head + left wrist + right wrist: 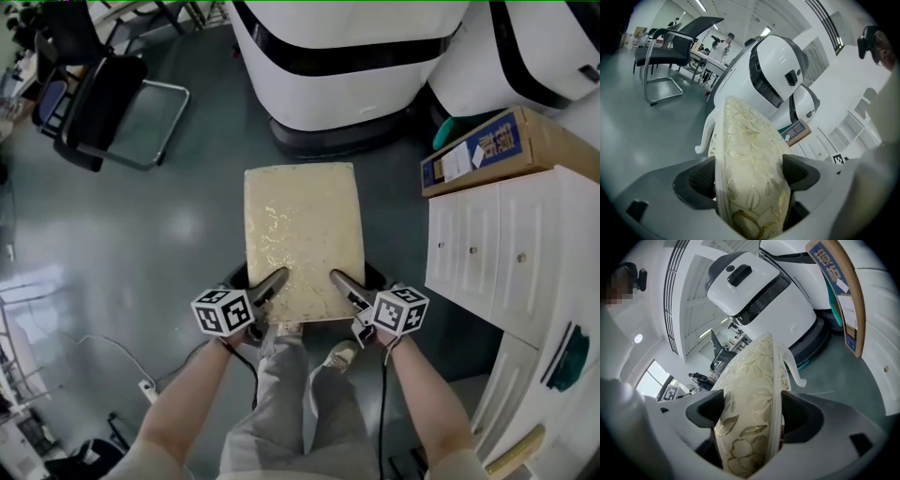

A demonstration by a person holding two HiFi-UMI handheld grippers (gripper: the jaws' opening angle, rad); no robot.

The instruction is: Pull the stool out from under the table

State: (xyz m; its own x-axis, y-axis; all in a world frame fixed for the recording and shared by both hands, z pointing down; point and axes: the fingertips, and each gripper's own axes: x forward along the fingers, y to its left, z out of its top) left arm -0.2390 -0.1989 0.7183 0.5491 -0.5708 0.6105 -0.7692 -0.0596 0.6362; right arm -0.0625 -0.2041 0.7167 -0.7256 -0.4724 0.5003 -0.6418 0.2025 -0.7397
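Head view: stool (302,239) has a rectangular cream seat with gold leaf pattern, white curved legs | stands on grey floor (141,244) near white cabinet (497,253), long axis running away from the person | left gripper (274,284), right gripper (343,284): jaws pinch the seat's near corners.

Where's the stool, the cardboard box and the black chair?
stool (302,236), head view, middle of its cushion.
cardboard box (542,141), head view, its brown top.
black chair (105,96), head view, its seat.
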